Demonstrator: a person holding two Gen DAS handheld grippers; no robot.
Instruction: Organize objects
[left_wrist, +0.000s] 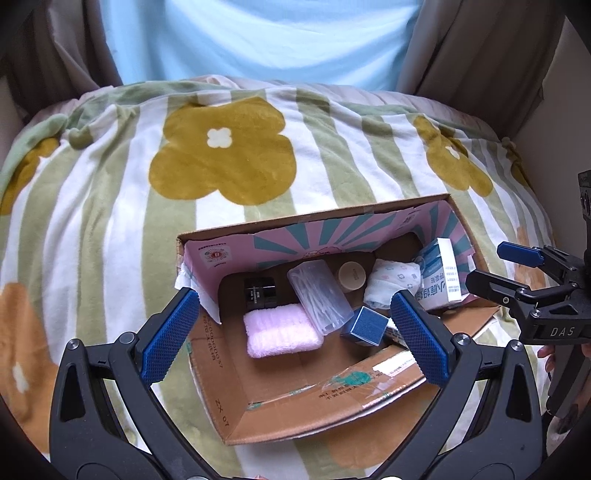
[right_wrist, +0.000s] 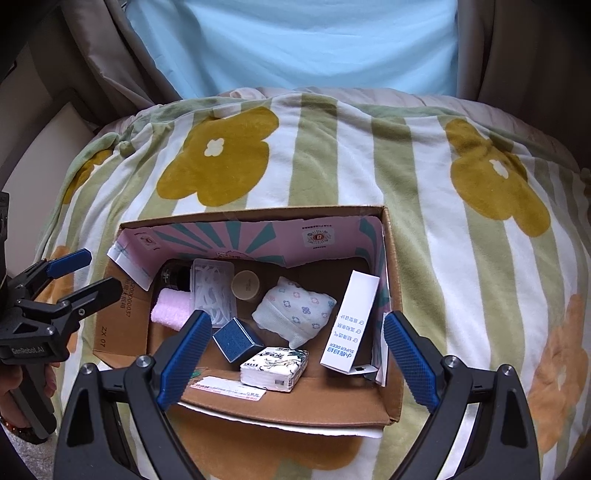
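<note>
An open cardboard box (left_wrist: 229, 406) (right_wrist: 393, 295) lies on the bed. Inside are a pink towel (left_wrist: 280, 334) (right_wrist: 170, 310), a clear case of cotton swabs (left_wrist: 319, 299) (right_wrist: 212, 291), a small blue box (left_wrist: 365, 325) (right_wrist: 236, 339), a round tan lid (left_wrist: 351, 276) (right_wrist: 246, 285), a flowered cloth (left_wrist: 391, 282) (right_wrist: 295, 310), a white and blue carton (left_wrist: 439, 277) (right_wrist: 351, 325), a black jar (left_wrist: 259, 291) (right_wrist: 173, 277) and a tissue pack (right_wrist: 275, 369). My left gripper (left_wrist: 295, 336) (right_wrist: 88, 273) is open and empty above the box. My right gripper (right_wrist: 295, 362) (left_wrist: 491, 266) is open and empty above it too.
The box sits on a green and white striped blanket with yellow flowers (left_wrist: 221, 155) (right_wrist: 498, 177). A light blue pillow (left_wrist: 258, 40) (right_wrist: 295, 44) and beige curtains (left_wrist: 480, 48) stand behind the bed.
</note>
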